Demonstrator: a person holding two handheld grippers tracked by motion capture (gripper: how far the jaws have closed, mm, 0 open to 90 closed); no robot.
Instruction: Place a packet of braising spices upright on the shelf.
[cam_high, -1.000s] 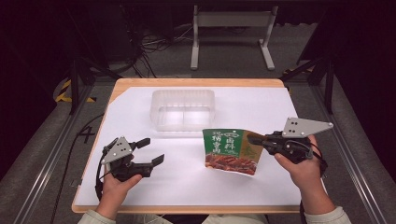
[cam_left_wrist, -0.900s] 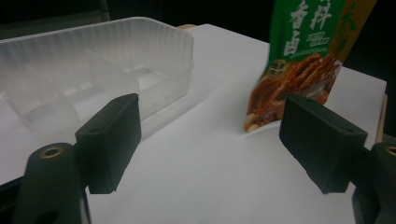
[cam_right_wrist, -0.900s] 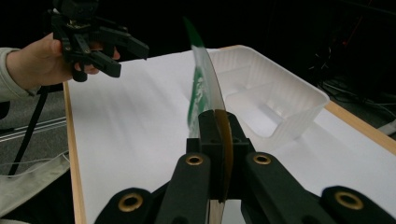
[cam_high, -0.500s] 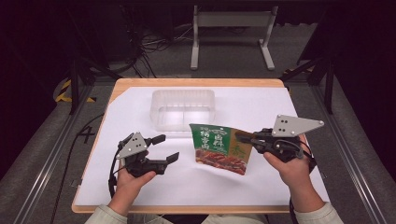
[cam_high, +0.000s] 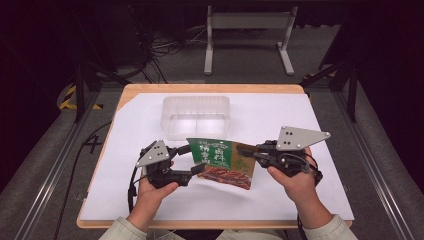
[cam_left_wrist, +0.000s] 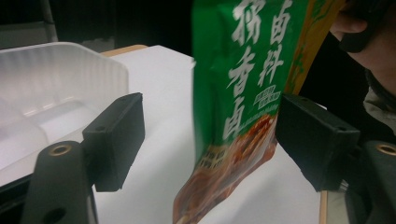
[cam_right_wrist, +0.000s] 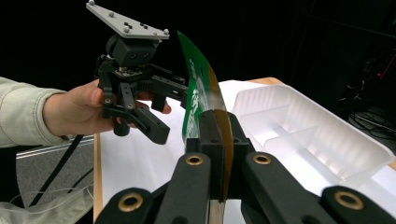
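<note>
A green snack pouch (cam_high: 220, 162) with a brown food picture hangs just above the white table sheet. My right gripper (cam_high: 250, 151) is shut on its right edge; in the right gripper view the jaws (cam_right_wrist: 219, 135) pinch the pouch (cam_right_wrist: 198, 93) flat. My left gripper (cam_high: 192, 160) stands open at the pouch's left edge. In the left gripper view the pouch (cam_left_wrist: 247, 79) hangs between the two pads (cam_left_wrist: 116, 140), nearer the right one, and touches neither. Those jaws have just been closing a little around it.
A clear plastic tray (cam_high: 170, 107) with divided compartments sits on the sheet behind the pouch, close to the left gripper (cam_right_wrist: 154, 107). The white sheet (cam_high: 300, 115) covers the wooden table top. Cables and a metal stand lie on the floor beyond.
The right gripper has carried the pouch leftward toward the table's middle. The left gripper has moved right until its jaws straddle the pouch's left edge.
</note>
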